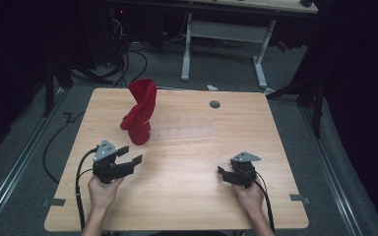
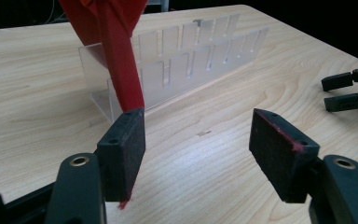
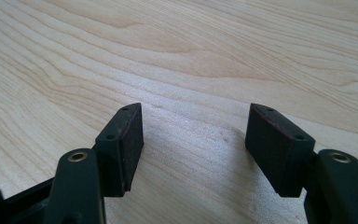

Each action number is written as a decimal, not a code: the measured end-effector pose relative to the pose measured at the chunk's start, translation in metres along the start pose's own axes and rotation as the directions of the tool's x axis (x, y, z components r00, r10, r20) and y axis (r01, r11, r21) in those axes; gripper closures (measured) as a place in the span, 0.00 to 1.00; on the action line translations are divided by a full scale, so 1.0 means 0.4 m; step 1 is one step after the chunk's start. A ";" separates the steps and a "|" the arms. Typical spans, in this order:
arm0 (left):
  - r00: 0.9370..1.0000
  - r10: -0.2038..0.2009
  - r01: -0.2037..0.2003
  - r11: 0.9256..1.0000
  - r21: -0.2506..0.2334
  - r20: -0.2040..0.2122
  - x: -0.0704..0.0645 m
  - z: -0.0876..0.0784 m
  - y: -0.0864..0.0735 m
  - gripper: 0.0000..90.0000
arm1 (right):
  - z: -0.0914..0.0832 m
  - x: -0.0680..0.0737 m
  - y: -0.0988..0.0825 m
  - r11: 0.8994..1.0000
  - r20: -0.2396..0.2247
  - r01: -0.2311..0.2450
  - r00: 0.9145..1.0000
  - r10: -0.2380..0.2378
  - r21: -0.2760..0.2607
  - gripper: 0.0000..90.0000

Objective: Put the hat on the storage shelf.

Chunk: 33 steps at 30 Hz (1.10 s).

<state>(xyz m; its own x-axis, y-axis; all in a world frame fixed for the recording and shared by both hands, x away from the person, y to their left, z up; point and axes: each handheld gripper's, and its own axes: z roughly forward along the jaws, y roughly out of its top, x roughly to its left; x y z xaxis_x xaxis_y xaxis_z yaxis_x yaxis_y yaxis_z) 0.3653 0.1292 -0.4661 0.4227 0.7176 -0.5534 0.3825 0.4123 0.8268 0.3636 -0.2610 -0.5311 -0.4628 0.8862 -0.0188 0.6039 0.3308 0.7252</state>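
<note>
A wooden bench [image 1: 187,187] held a twisted red cloth [image 1: 140,110] standing upright in a clear slotted rack [image 2: 191,60] at its far left. The left tongs [image 1: 128,158] sat near it, jaws spread and empty. The right tongs [image 1: 222,171] rested well apart, also spread, holding nothing.

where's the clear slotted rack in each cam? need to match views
High view: the clear slotted rack lies left of table centre, its left end under the red cloth.
Left gripper view: rack upper centre, beyond the open jaws, the cloth standing in its left end.
Right gripper view: open jaws over bare wooden table.
Shared landmark: the red cloth, seen in the high and left gripper views.
</note>
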 end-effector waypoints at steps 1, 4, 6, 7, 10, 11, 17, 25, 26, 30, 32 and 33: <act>1.000 0.000 0.000 1.000 0.003 0.001 0.000 0.000 -0.002 0.40 | 0.000 0.000 0.000 1.000 0.000 0.001 1.000 -0.001 0.000 0.41; 1.000 0.000 0.000 1.000 0.013 0.003 -0.003 0.001 -0.009 0.40 | 0.000 0.000 0.000 1.000 0.000 0.000 1.000 0.000 0.000 0.41; 1.000 0.002 -0.002 1.000 0.017 0.009 -0.006 0.001 -0.013 0.40 | 0.000 0.000 0.000 1.000 0.000 -0.002 1.000 0.002 0.000 0.41; 1.000 0.004 -0.004 1.000 0.020 0.012 -0.007 0.001 -0.015 0.40 | 0.000 0.000 0.000 1.000 0.000 0.000 1.000 0.000 0.000 0.41; 1.000 0.005 -0.005 1.000 0.029 0.013 -0.010 0.002 -0.022 0.40 | 0.000 0.000 0.000 1.000 0.000 0.000 1.000 0.000 0.000 0.41; 1.000 0.003 -0.003 1.000 0.031 0.013 -0.011 0.003 -0.025 0.40 | 0.000 0.000 0.000 1.000 0.000 0.000 1.000 0.000 0.000 0.41; 1.000 0.000 -0.001 0.999 0.043 0.013 -0.014 0.005 -0.039 0.39 | 0.000 0.000 0.000 1.000 0.000 0.000 1.000 0.000 0.000 0.41; 1.000 -0.014 0.013 0.998 0.054 0.021 -0.016 0.008 -0.053 0.37 | 0.000 0.000 0.000 1.000 0.000 -0.002 1.000 0.002 0.000 0.41; 1.000 -0.011 0.010 0.998 0.061 0.020 -0.016 0.009 -0.055 0.37 | 0.000 0.000 0.000 1.000 -0.001 -0.001 1.000 0.001 0.000 0.41; 1.000 -0.005 0.003 0.998 0.068 0.023 -0.019 0.012 -0.064 0.37 | 0.000 0.000 0.000 1.000 0.000 -0.002 1.000 0.002 0.000 0.41; 1.000 -0.010 0.008 0.998 0.070 0.024 -0.019 0.015 -0.069 0.37 | 0.000 0.000 0.000 1.000 0.000 -0.002 1.000 0.002 0.001 0.41; 1.000 -0.014 0.013 0.997 0.071 0.023 -0.020 0.016 -0.072 0.37 | 0.000 0.000 0.000 1.000 0.000 -0.002 1.000 0.002 0.000 0.41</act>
<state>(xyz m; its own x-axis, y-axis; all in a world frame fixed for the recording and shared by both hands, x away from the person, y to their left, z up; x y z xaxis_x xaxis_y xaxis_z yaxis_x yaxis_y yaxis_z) 0.3561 0.1082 -0.4861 0.4359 0.6987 -0.5673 0.4454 0.3803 0.8106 0.3635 -0.2609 -0.5311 -0.4617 0.8868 -0.0176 0.6049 0.3294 0.7250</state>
